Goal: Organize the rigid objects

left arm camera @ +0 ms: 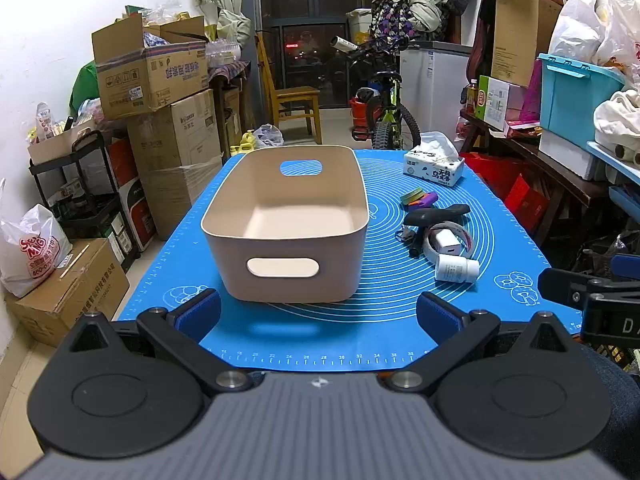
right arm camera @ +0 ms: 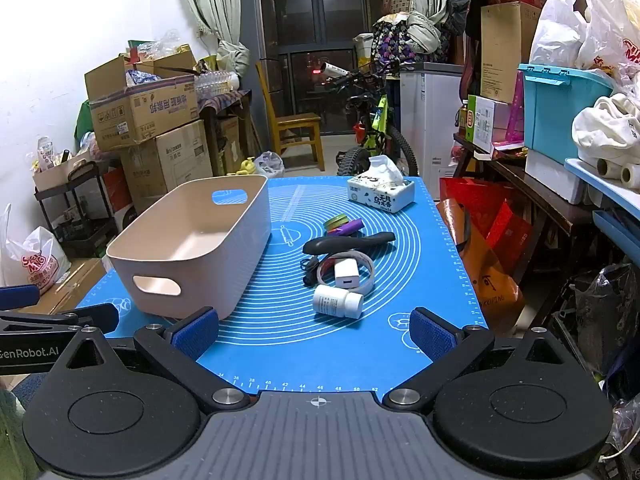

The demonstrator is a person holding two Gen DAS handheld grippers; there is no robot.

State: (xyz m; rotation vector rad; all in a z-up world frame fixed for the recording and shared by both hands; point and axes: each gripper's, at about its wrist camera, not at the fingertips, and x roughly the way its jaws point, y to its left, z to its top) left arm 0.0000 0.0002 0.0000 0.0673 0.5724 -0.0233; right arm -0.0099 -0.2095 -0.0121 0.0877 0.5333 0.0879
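The bin is empty; the bottle, charger and other bits lie right of it. Left gripper and right gripper gape wide, holding nothing, so nothing looks sorted yet.

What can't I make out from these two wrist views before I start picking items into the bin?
- Small black item under the tape ring: overlapped in both views, identity unclear.
- White bottle label: print too small to read.
- Green and purple items: bunched together, count unclear.
- Bin floor, near part: hidden by its front wall in the left view.
- Mat near edge: covered by both open grippers' bodies.
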